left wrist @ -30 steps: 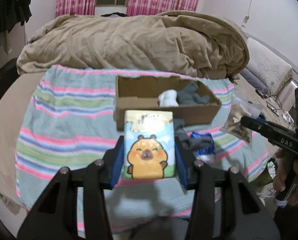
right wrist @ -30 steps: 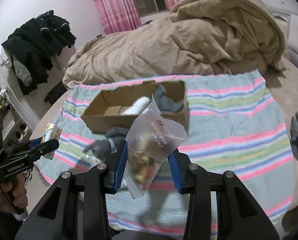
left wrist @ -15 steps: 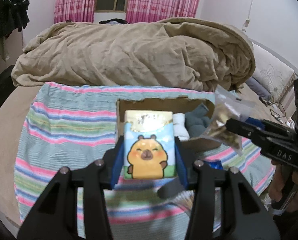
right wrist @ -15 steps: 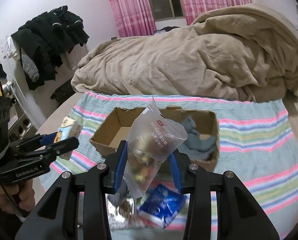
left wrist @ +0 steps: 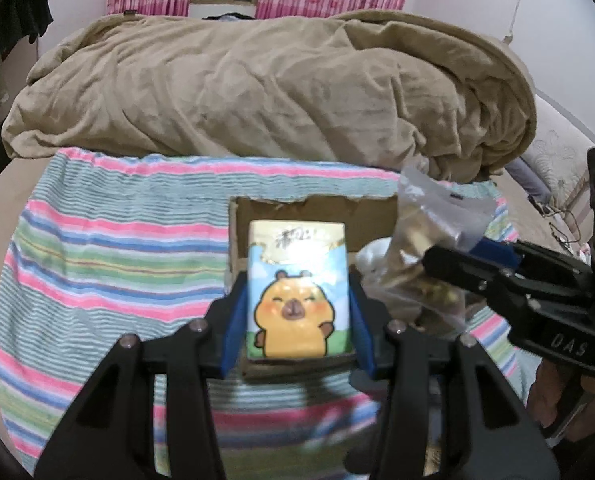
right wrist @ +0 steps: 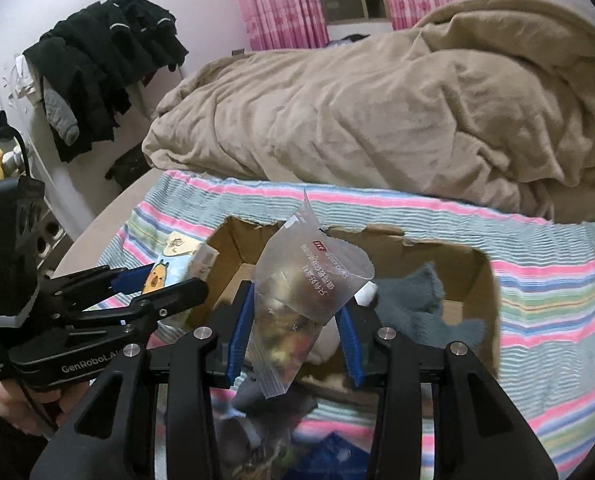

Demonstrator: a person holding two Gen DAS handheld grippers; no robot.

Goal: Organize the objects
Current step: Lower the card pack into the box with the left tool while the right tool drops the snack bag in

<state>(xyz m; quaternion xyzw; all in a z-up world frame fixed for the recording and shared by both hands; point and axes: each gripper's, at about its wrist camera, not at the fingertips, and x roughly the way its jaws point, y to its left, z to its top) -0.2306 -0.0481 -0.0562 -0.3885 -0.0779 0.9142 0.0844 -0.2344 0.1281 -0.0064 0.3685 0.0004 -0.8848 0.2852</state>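
My left gripper (left wrist: 295,320) is shut on a tissue pack with a yellow cartoon capybara (left wrist: 297,296), held over the left end of an open cardboard box (left wrist: 273,210). My right gripper (right wrist: 295,332) is shut on a clear snack bag (right wrist: 305,292), held over the box (right wrist: 449,256). The box holds a grey cloth (right wrist: 413,300) and a white rolled item (right wrist: 365,294). In the left wrist view the right gripper (left wrist: 457,268) shows with the bag (left wrist: 429,236). In the right wrist view the left gripper (right wrist: 153,284) shows with the pack (right wrist: 169,264).
The box sits on a striped cloth (left wrist: 109,264) on the bed, with a heaped tan duvet (left wrist: 257,88) behind it. A blue packet (right wrist: 337,452) and a grey cloth (right wrist: 265,400) lie in front of the box. Dark clothes (right wrist: 101,76) hang at the left wall.
Both grippers have moved forward toward the box with their loads. The pack and the bag now hang over the box opening instead of in front of it.
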